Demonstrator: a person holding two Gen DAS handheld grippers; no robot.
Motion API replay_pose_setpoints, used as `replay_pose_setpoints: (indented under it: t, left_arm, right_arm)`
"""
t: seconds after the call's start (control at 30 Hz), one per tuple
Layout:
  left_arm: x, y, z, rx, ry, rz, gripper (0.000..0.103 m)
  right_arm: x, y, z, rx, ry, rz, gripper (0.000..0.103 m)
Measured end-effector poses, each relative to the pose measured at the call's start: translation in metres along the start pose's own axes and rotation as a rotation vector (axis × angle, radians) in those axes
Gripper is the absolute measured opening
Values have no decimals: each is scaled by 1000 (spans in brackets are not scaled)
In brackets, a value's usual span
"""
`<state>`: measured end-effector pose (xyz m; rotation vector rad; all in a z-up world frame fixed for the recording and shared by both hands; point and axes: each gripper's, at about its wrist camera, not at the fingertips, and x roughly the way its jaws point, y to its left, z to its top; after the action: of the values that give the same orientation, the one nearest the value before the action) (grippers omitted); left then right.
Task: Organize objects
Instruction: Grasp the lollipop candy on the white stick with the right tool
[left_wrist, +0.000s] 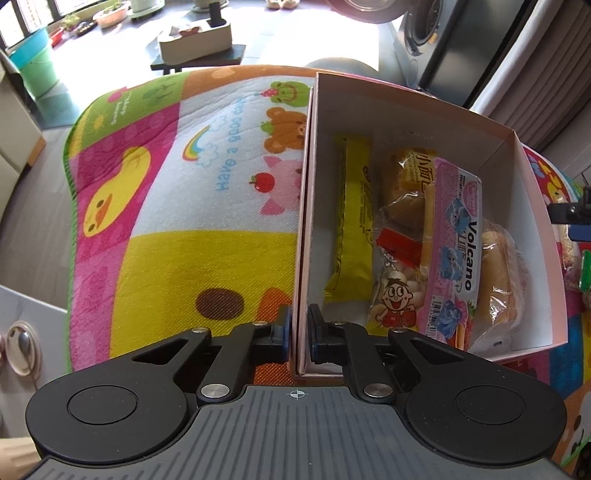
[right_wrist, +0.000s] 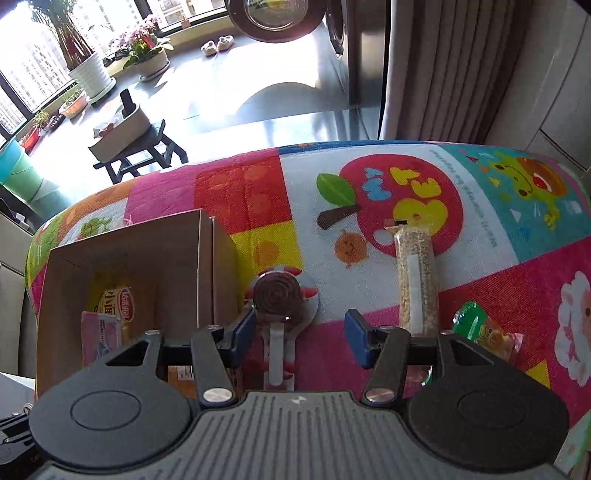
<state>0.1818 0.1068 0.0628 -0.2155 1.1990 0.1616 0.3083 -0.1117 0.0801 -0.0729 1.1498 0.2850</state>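
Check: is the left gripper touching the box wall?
Touching. The left wrist view shows the left gripper straddling the box wall, both pads pressed against it.

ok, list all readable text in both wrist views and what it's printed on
"Volcano": pink snack pack in the box.
"Have a good": upside down on the play mat.
Chinese characters on the orange bread bag: only partly legible.
Yellow bar wrapper, barcode, green packet: too small or blurred.

Pink "Volcano" packet, yellow bar wrapper, brown spiral lollipop.
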Motion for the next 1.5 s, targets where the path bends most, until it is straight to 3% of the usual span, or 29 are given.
replay_pose_setpoints:
  t: [0.13,0.27,0.4,0.53,0.63,0.73,0.8,0.97,1.0,1.1,1.17,1.3,1.4,1.5]
  left_arm:
    - [-1,-3,-2,10,-8,17,12]
    - [0,-4,-2,0,-11,30,11]
    - [0,-5,-1,-18,-23,42,11]
    - [4,-6,2,-31,-29,54,11]
    - [8,-7,3,-25,-29,64,11]
    - [9,-8,3,-19,-29,70,12]
    - [8,-9,3,-16,-25,71,11]
    - [9,-10,4,-23,-17,75,12]
    - [9,-10,4,-24,-17,75,12]
    - [9,-10,3,-19,-19,77,12]
    - [9,-11,3,-18,-20,76,11]
    - [8,-11,1,-18,-23,71,11]
    - [8,-11,-1,-23,-26,67,11]
    - [7,-11,-2,-23,-27,63,11]
  right_arm:
    - [31,-3,25,29,-10,39,55]
    - [53,-12,32,60,46,87,36]
    - [45,-18,13,15,89,123,36]
    - [23,-27,-29,-70,130,133,36]
    - [9,-38,-54,-63,154,132,36]
    - [-13,-50,-73,-39,124,139,40]
    - [-25,-54,-86,-47,99,95,53]
    - [-21,-42,-125,-98,175,52,53]
    - [-25,-33,-133,-141,150,31,52]
    - [-28,-14,-148,-206,164,79,52]
    - [-30,-8,-150,-211,162,96,52]
    - [-35,-8,-143,-222,91,35,53]
    - [-32,-12,-132,-239,53,-3,63]
    - [-19,-9,-119,-272,34,-26,65]
